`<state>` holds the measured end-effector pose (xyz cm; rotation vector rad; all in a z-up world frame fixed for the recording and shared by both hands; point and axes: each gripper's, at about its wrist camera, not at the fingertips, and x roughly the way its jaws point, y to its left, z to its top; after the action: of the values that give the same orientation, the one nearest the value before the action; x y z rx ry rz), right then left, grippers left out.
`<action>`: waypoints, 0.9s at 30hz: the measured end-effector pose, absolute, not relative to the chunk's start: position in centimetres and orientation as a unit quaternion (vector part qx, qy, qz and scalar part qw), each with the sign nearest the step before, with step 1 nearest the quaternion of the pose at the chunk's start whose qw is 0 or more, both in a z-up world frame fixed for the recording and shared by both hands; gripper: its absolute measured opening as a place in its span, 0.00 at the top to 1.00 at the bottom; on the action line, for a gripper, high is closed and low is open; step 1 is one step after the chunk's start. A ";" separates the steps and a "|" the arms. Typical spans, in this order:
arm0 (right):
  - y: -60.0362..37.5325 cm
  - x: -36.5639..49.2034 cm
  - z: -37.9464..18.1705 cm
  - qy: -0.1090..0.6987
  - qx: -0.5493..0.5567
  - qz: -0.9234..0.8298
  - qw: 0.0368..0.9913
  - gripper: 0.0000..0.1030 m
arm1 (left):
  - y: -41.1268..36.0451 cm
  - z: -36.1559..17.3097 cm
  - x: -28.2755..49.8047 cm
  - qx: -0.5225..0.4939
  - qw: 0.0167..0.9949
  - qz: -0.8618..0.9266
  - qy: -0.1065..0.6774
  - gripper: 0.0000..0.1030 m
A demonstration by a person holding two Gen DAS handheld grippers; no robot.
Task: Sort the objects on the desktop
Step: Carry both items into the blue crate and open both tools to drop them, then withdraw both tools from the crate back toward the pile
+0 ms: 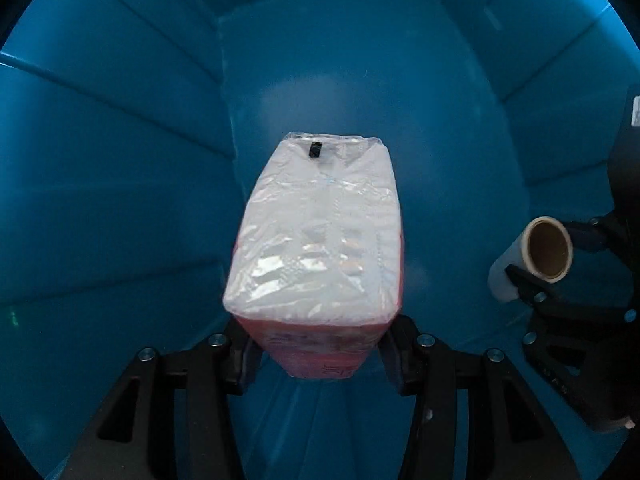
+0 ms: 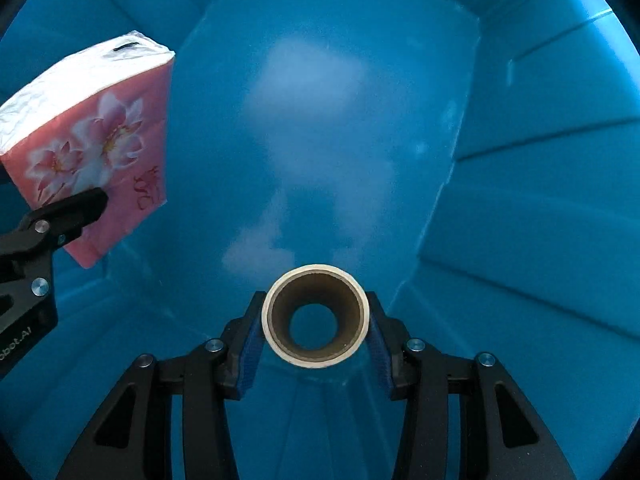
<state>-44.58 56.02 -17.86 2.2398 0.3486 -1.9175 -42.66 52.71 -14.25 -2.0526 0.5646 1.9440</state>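
Left gripper (image 1: 320, 354) clamps the soft, light tissue pack (image 1: 320, 240) low; right gripper (image 2: 316, 332) pinches the stiff, probably slippery film roll (image 2: 316, 316) over the blue bin (image 2: 520, 240).

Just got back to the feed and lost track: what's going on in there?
Both grippers are down inside the blue bin. The left gripper is clamped on a pink tissue pack, and the right gripper holds a roll on a cardboard core. Neither item is released; both look held above the bin floor.
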 end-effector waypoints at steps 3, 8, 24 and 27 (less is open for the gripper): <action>57.5 -45.7 -18.8 0.125 0.764 -0.627 0.082 0.56 | 52.4 -15.1 -42.3 -0.717 0.116 0.658 0.200 0.52; 57.4 -45.1 -19.7 0.137 0.777 -0.609 0.078 0.55 | 52.1 -16.0 -41.7 -0.726 0.106 0.647 0.207 0.45; 57.7 -46.0 -15.8 0.123 0.759 -0.636 0.073 0.22 | 51.3 -13.3 -39.1 -0.695 0.118 0.679 0.205 0.15; 57.8 -45.8 -13.8 0.123 0.746 -0.650 0.074 0.18 | 50.2 -11.4 -38.6 -0.672 0.121 0.701 0.206 0.15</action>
<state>-45.84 57.78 -13.85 2.2398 0.3695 -1.9501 -38.61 50.25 -11.40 -1.9622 0.6015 2.0462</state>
